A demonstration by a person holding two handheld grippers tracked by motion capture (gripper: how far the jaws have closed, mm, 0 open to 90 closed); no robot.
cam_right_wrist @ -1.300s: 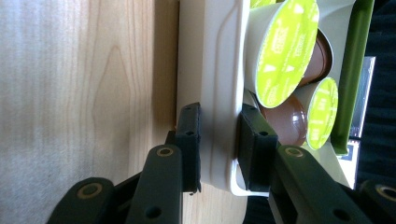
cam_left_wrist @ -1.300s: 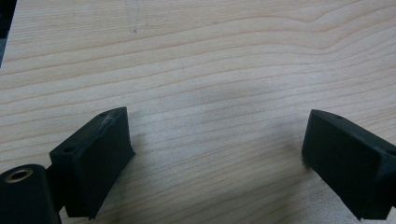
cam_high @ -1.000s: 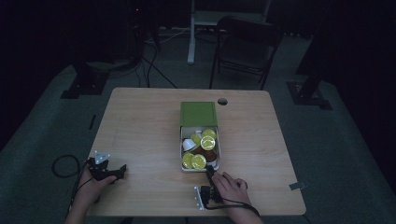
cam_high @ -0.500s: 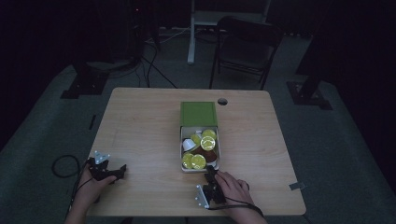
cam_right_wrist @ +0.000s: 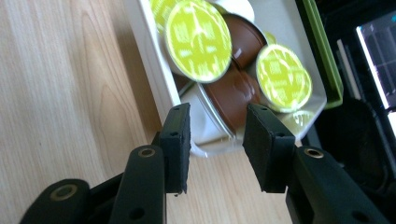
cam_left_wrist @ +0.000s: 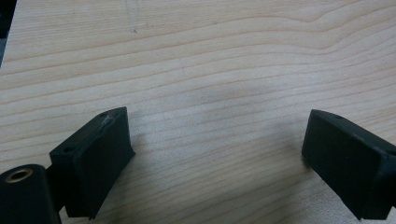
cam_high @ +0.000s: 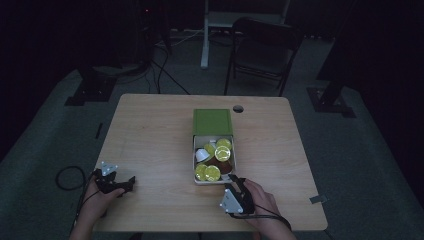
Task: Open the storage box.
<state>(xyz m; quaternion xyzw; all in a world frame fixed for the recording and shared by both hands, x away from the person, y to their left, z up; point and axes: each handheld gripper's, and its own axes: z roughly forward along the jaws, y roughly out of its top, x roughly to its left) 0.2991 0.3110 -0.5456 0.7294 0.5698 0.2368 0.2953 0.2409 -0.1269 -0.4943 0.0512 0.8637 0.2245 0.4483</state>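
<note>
From above, my left hand (cam_high: pixel 102 192) rests at the near left corner of the table (cam_high: pixel 150 135), wrapped around the left tongs (cam_high: pixel 131 180), which point to the right across the bare wood. My right hand (cam_high: pixel 260 197) lies at the near edge, right of centre, and my right tongs (cam_high: pixel 234 178) point away from me at the near end of the white tray (cam_high: pixel 194 160). That tray slides out of a green box (cam_high: pixel 212 121) in the middle of the table and is heaped with coffee capsules (cam_high: pixel 214 159), some with yellow-green lids, some brown.

Along my left tongs (cam_left_wrist: pixel 215 149), the two black jaws stand wide apart over plain wood grain, with nothing between them.

Along my right tongs (cam_right_wrist: pixel 215 140), the jaws are parted a little, just in front of the tray's near wall (cam_right_wrist: pixel 154 79). A white capsule with a brown lid (cam_right_wrist: pixel 229 105) sits beyond the gap, leaning on the tray's corner; I cannot tell whether either pad touches it, and neither presses on it.

Against the picture from a second ago, my right jaws have just opened from fully closed and my right hand has drawn slightly back from the tray. My left hand lies where it was.
</note>
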